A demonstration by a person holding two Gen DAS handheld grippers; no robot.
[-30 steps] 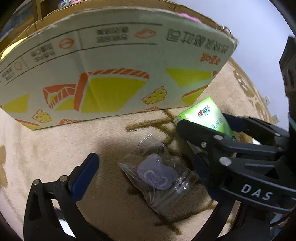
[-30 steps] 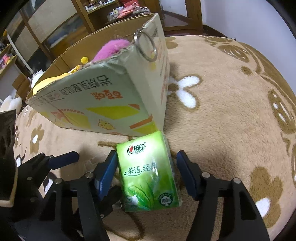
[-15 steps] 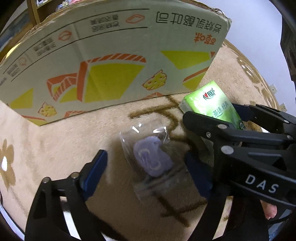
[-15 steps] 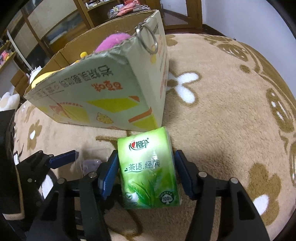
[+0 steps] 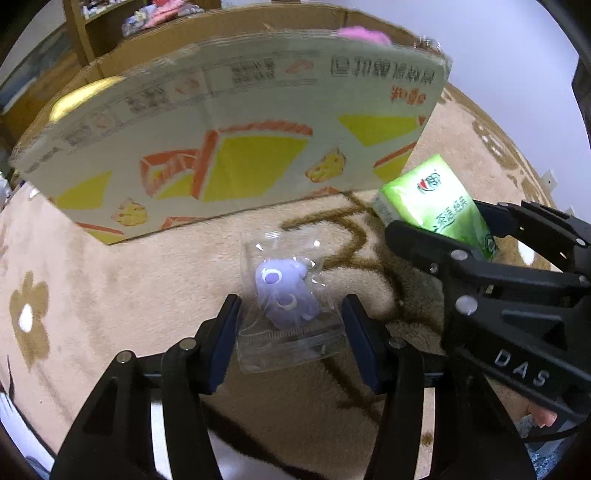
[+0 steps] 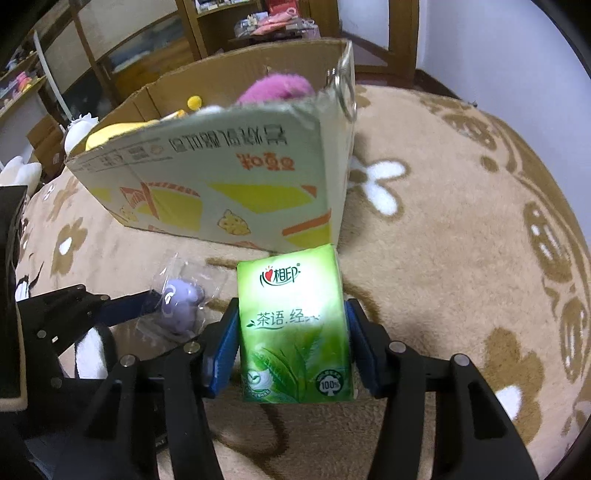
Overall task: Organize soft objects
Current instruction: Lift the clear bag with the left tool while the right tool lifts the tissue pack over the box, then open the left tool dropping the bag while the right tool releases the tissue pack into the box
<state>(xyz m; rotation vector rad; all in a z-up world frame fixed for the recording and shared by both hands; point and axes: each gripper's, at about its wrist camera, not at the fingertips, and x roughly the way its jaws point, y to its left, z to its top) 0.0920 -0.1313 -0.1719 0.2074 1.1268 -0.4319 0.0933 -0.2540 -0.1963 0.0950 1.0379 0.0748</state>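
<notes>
My left gripper [image 5: 290, 330] is shut on a clear plastic bag with a small purple toy [image 5: 286, 293] and holds it just above the carpet. The bag also shows in the right wrist view [image 6: 181, 304]. My right gripper [image 6: 291, 341] is shut on a green tissue pack [image 6: 293, 328], lifted off the carpet; the pack shows in the left wrist view [image 5: 437, 205]. The open cardboard box [image 6: 229, 173] stands just behind both, with a pink plush [image 6: 277, 86] and a yellow plush [image 6: 114, 133] inside. The box also fills the left wrist view [image 5: 229, 140].
A beige carpet with brown and white flowers [image 6: 461, 221] covers the floor. Wooden shelves [image 6: 229, 26] stand behind the box. White plush toys [image 6: 22, 171] lie at the far left. A metal ring [image 6: 345, 88] hangs on the box's near corner.
Both grippers closed: the left on the bagged purple toy, the right on the tissue pack. Both items have lifted off the carpet, and the box top now shows more.
</notes>
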